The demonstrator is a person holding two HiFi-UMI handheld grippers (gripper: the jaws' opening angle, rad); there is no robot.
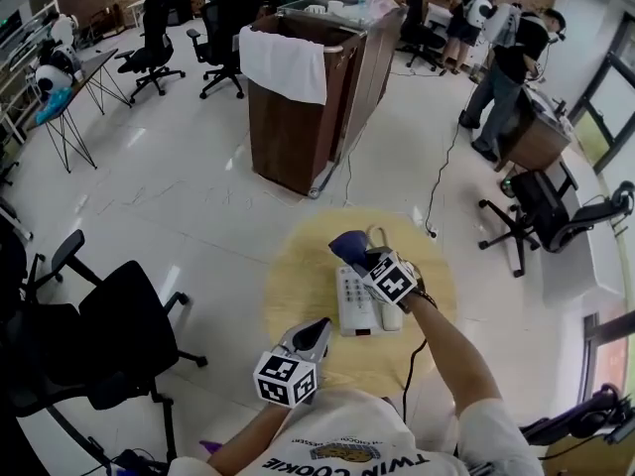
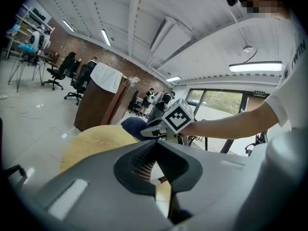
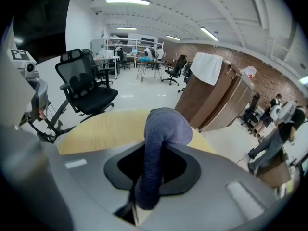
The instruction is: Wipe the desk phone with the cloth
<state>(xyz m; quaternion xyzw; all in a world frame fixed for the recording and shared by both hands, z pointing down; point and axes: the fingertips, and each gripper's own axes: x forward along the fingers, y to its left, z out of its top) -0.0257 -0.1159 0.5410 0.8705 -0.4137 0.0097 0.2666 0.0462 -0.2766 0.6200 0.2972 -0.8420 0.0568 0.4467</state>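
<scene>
The desk phone (image 1: 355, 305) is white, with a block of pale keys on its left half and the handset along its right. It lies lengthwise near the middle of a round pale-wood table (image 1: 298, 276), its far end under the right gripper.

The right gripper (image 1: 362, 258) has its jaws clamped on a blue-grey cloth (image 1: 347, 246). In the right gripper view the cloth (image 3: 159, 143) runs up between the jaws as a thick roll and bulges out past their tips. From the head view that bulge sits over the far end of the phone; whether it touches the phone cannot be told. The left gripper (image 1: 319, 327) hangs over the table's near left part, just beside the phone's near left corner. Its jaws are brought together at the tips with nothing between them.

The table's far and left parts are bare wood. A black office chair (image 1: 109, 335) stands near on the left. A brown wooden cabinet (image 1: 298, 107) draped with a white towel (image 1: 283, 64) stands well beyond the far edge, across pale floor.
</scene>
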